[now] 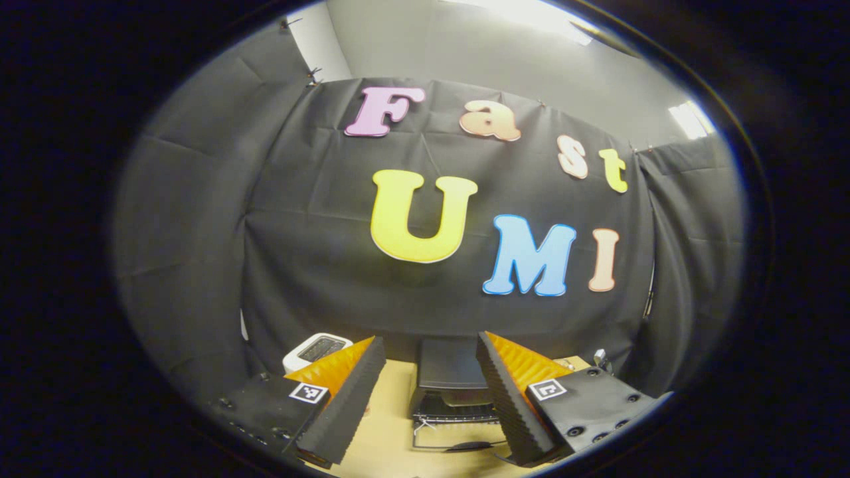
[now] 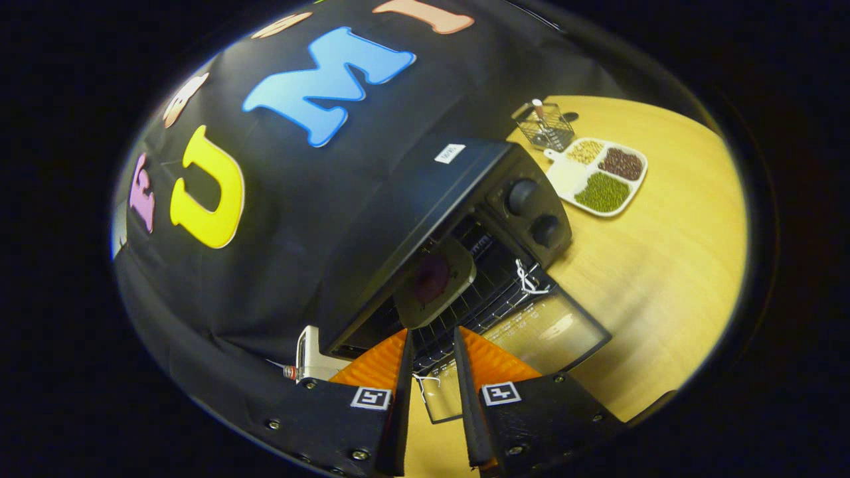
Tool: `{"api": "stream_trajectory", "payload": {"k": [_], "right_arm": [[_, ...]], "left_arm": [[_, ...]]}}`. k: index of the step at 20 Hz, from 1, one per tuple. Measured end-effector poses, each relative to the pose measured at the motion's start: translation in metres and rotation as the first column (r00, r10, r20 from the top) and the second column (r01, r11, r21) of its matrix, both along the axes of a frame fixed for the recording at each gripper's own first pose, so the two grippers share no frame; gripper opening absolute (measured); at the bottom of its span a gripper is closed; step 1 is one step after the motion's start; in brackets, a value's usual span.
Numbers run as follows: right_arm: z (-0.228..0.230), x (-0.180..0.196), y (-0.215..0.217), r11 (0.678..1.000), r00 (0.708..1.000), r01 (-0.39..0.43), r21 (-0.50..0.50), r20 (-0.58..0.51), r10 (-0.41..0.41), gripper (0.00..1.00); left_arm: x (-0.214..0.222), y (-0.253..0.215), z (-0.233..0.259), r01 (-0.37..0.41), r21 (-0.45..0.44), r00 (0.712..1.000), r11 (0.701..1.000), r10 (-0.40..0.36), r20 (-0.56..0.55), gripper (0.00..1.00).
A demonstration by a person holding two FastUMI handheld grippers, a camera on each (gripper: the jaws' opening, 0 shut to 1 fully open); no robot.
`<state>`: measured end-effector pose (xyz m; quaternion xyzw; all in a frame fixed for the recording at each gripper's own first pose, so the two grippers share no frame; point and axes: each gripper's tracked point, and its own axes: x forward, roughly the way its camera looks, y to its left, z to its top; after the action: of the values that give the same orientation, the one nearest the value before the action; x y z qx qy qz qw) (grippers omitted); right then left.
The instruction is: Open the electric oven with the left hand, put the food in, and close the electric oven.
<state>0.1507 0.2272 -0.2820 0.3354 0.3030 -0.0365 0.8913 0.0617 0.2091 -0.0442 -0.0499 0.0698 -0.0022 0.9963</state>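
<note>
Black cloth (image 1: 305,265) hangs across the booth ahead of me. Above it I see a pale wall (image 1: 465,60) and bright ceiling lights (image 1: 690,119). A light wooden table (image 2: 664,265) stands below.

food on plate (image 2: 433,279) dark, blurred, unidentifiable

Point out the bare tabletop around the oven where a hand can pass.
Bare table lies right of the oven, between its lowered door and the divided dish. Crowded: the dish and wire basket behind it; inside the oven, a plate on the rack.
</note>
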Motion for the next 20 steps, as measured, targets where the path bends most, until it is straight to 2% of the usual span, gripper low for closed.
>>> {"api": "stream_trajectory", "payload": {"k": [2, 3, 4, 7, 11, 13, 14, 15, 16, 17, 18, 20], "right_arm": [[0.025, -0.007, -0.022, 0.992, 0.998, -0.045, -0.119, 0.048, 0.051, 0.36], [0.04, -0.01, -0.032, 0.987, 0.995, -0.046, -0.157, 0.082, 0.059, 0.35], [0.055, -0.012, -0.039, 0.982, 0.991, -0.044, -0.182, 0.115, 0.066, 0.35], [0.102, -0.019, -0.067, 0.962, 0.975, -0.042, -0.271, 0.198, 0.099, 0.35], [0.164, -0.032, -0.101, 0.883, 0.939, -0.018, -0.468, 0.296, 0.177, 0.36], [0.19, -0.04, -0.111, 0.851, 0.923, 0.002, -0.526, 0.328, 0.201, 0.35], [0.198, -0.046, -0.116, 0.839, 0.918, 0.009, -0.544, 0.338, 0.209, 0.24], [0.207, -0.052, -0.121, 0.827, 0.911, 0.019, -0.562, 0.35, 0.217, 0.36], [0.218, -0.056, -0.128, 0.811, 0.904, 0.035, -0.583, 0.364, 0.223, 0.39], [0.23, -0.061, -0.136, 0.797, 0.893, 0.046, -0.602, 0.383, 0.237, 0.32], [0.243, -0.066, -0.142, 0.788, 0.882, 0.057, -0.613, 0.401, 0.248, 0.44], [0.257, -0.069, -0.15, 0.781, 0.864, 0.077, -0.619, 0.432, 0.257, 0.51]], "left_arm": [[0.006, -0.017, -0.001, 0.024, -0.001, 1.0, 1.0, -0.024, 0.001, 0.97], [0.007, -0.025, -0.001, 0.034, 0.0, 0.999, 0.999, -0.034, 0.002, 0.94], [0.006, -0.032, -0.001, 0.042, 0.001, 0.999, 0.999, -0.042, 0.004, 0.97], [0.008, -0.055, 0.001, 0.065, 0.002, 0.998, 0.998, -0.065, 0.008, 0.97], [0.007, -0.079, -0.003, 0.082, 0.016, 0.997, 0.997, -0.082, 0.004, 0.97], [0.007, -0.091, -0.006, 0.091, 0.02, 0.996, 0.996, -0.091, -0.006, 0.97], [0.007, -0.095, -0.008, 0.094, 0.024, 0.996, 0.995, -0.094, -0.01, 0.97], [0.007, -0.099, -0.008, 0.095, 0.03, 0.995, 0.995, -0.095, -0.009, 0.97], [0.007, -0.103, -0.005, 0.095, 0.035, 0.995, 0.995, -0.095, -0.006, 0.94], [0.006, -0.108, -0.003, 0.097, 0.041, 0.995, 0.994, -0.097, -0.001, 0.94], [0.006, -0.112, -0.001, 0.098, 0.047, 0.995, 0.994, -0.098, 0.003, 0.95], [0.006, -0.121, -0.002, 0.099, 0.055, 0.995, 0.993, -0.1, 0.003, 0.97]]}}
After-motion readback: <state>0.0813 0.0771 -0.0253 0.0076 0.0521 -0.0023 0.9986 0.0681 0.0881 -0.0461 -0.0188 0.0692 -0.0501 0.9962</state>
